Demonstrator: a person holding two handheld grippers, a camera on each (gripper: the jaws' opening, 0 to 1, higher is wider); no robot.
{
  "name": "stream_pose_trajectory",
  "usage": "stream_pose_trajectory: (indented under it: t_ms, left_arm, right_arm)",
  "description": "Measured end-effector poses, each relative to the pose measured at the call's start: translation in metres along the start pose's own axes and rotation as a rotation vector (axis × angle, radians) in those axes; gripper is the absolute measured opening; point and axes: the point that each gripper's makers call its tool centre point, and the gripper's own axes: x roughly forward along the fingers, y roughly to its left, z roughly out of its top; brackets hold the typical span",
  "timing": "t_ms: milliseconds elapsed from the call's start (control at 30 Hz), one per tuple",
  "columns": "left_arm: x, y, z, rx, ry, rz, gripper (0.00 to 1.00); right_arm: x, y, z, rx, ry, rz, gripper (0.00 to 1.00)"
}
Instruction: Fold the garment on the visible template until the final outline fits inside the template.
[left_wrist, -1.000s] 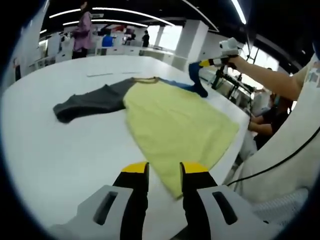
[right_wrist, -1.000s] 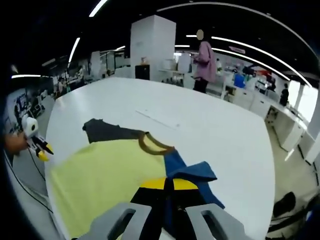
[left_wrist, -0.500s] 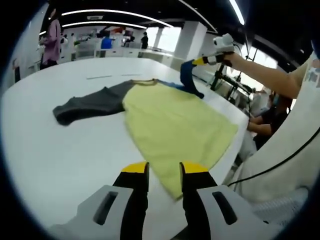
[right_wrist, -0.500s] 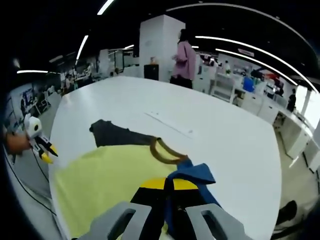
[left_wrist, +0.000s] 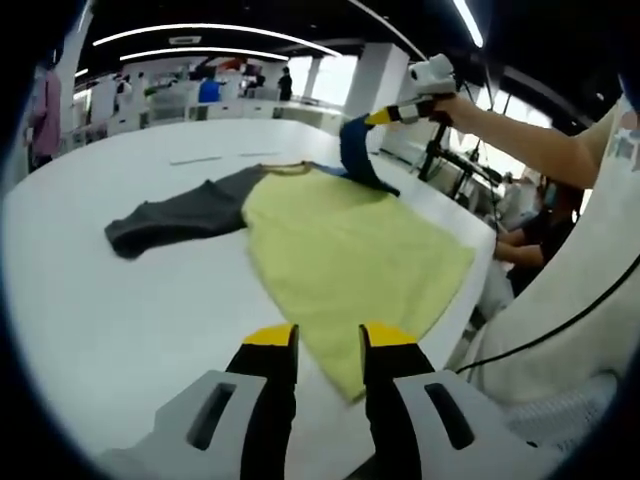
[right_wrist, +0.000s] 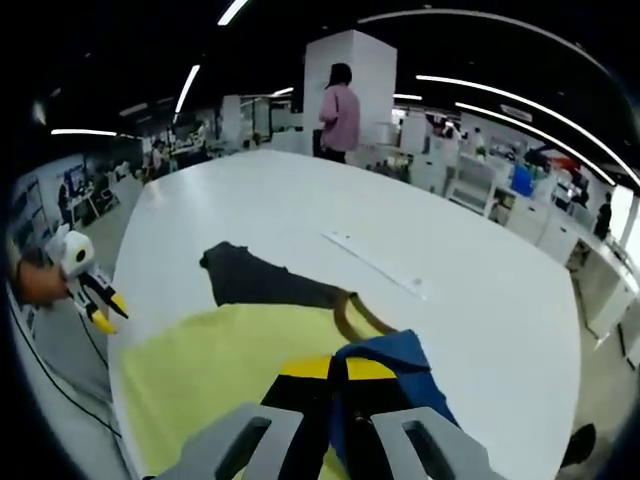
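— Where's the garment?

— The pale yellow T-shirt with 1 dark grey sleeve and 1 blue sleeve (left_wrist: 350, 240) lies spread on the big white table (left_wrist: 130, 300). In the left gripper view its yellow body runs from the near edge of the table, just beyond the jaws, back toward the brown-trimmed neckline. The dark grey sleeve (left_wrist: 180, 212) lies flat on the table, stretched out to the left of the body.

— And the blue sleeve?

— The blue sleeve (left_wrist: 358, 155) is lifted off the table. The right gripper (left_wrist: 382, 116) comes into the left gripper view from the upper right, held by a person's hand (left_wrist: 455, 105) on an outstretched arm, and the sleeve hangs from its yellow tips. In the right gripper view the same blue cloth (right_wrist: 395, 365) sits bunched just past the 2 yellow-tipped jaws, which are pressed together on it.

— What about the left gripper?

— The left gripper (left_wrist: 328, 338) hovers above the table at the shirt's near hem. Its 2 jaws stand parted, with white table and a strip of yellow cloth showing in the gap, and they grip nothing. In the right gripper view it shows small at the far left (right_wrist: 108, 310), off the table's edge, in a hand.

— Anything else around?

— A person in a pink top (right_wrist: 338, 112) stands beyond the far side of the table. A thin pale strip (right_wrist: 378, 266) lies flat on the table past the neckline.
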Motion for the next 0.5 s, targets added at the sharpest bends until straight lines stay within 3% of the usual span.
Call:
stream_pose_trajectory:
  t_ms: [500]
  left_arm:
    - [-0.001,-0.003,0.006,0.027,-0.014,0.004,0.22]
  right_arm:
    - [0.026,0.037,0.027,-0.059,-0.001,0.078,0.00]
